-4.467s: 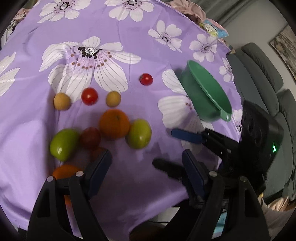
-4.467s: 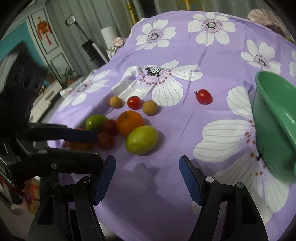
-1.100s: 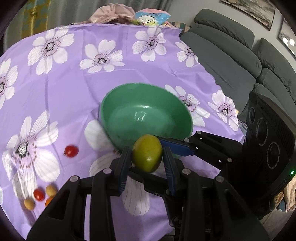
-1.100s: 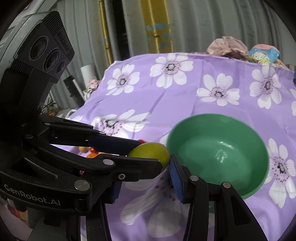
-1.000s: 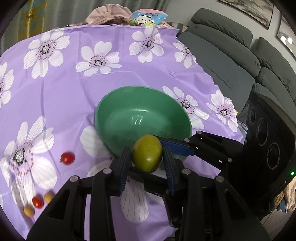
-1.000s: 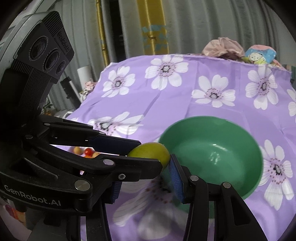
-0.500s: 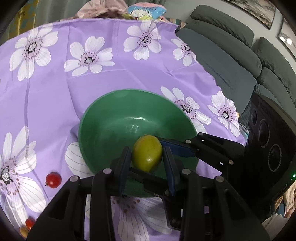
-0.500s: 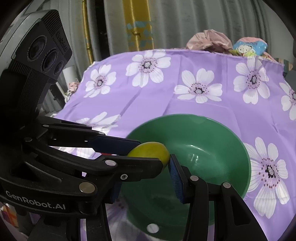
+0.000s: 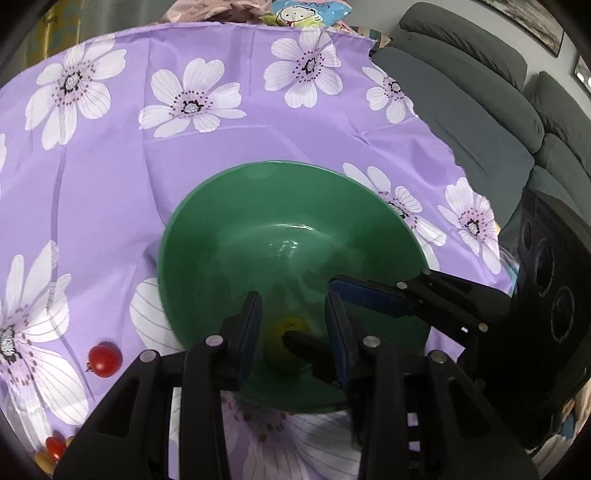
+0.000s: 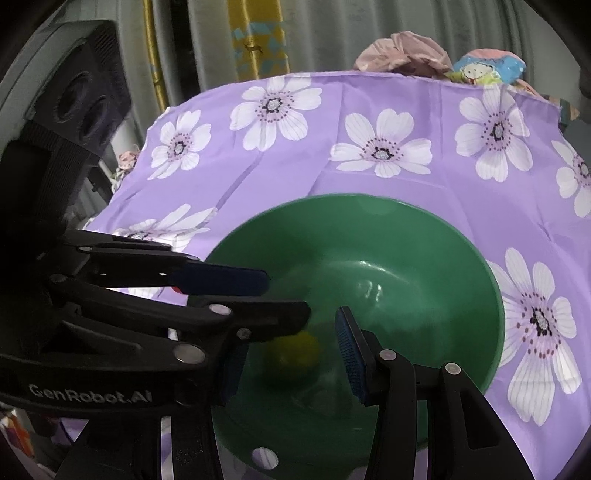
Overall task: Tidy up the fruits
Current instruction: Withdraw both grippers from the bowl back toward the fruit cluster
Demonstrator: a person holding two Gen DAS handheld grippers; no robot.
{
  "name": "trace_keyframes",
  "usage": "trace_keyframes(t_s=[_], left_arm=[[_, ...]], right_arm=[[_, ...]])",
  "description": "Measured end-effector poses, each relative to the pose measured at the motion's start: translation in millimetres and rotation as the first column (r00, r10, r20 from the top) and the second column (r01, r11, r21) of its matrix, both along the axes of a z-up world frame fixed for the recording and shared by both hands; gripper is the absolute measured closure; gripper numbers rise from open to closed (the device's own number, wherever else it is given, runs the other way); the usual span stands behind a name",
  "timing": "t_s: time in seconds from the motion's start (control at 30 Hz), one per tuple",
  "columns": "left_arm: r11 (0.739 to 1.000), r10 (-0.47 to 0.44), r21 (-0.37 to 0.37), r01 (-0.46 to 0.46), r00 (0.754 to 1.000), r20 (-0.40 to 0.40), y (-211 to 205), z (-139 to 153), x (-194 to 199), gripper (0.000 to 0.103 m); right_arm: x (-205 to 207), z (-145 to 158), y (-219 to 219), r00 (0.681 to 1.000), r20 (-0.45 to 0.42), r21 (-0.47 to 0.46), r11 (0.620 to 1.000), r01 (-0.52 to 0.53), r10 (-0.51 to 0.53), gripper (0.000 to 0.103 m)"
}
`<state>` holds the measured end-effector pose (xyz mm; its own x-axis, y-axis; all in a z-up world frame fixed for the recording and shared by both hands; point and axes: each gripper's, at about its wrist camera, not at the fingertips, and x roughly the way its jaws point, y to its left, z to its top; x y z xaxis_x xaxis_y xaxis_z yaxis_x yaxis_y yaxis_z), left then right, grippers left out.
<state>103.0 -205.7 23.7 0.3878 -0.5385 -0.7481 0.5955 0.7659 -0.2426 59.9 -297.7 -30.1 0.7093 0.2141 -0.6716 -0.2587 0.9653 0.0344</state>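
Fruit: green-yellow fruit [image 10: 291, 356], blurred, low inside green bowl [image 9: 207, 206], free of both grippers.
Left gripper [image 9: 293, 321]: jaws parted, empty, over the bowl.
Right gripper [image 10: 288, 350]: parted, empty, alongside.
Surface: cherry tomato [image 9: 104, 359] awaits sorting.

A purple tablecloth [image 9: 110, 177] printed with white flowers covered the table. A grey sofa [image 9: 480, 110] stood beside it at the right of the left wrist view, and at the cloth's far edge lay a crumpled pink cloth [image 10: 402, 50] next to a blue packet with a cartoon face [image 10: 487, 68] — the two just beside each other. Behind them hung a grey pleated curtain [image 10: 332, 33] — with a yellow patterned strip [image 10: 258, 40].
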Motion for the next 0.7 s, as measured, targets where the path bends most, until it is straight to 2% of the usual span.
trace_keyframes(t_s=[0.27,0.43,0.53,0.7], left_arm=[[0.997,0.035,0.066,-0.043,0.993,0.110,12,14,-21,0.053],[0.992,0.079,0.090,-0.093,0.985,0.152,30,22,-37,0.053],[0.988,0.102,0.099,-0.119,0.982,0.158,40,25,-48,0.052],[0.982,0.131,0.113,-0.150,0.977,0.166,54,27,-64,0.052]], right_arm=[[-16,8,-5,0.999,0.018,-0.016,0.999,0.047,-0.046,0.054],[-32,18,-5,0.996,0.034,-0.029,0.996,0.080,-0.079,0.054],[-43,22,-2,0.995,0.041,-0.036,0.995,0.095,-0.093,0.045],[-58,28,9,0.997,0.040,-0.034,0.997,0.072,-0.071,0.045]])
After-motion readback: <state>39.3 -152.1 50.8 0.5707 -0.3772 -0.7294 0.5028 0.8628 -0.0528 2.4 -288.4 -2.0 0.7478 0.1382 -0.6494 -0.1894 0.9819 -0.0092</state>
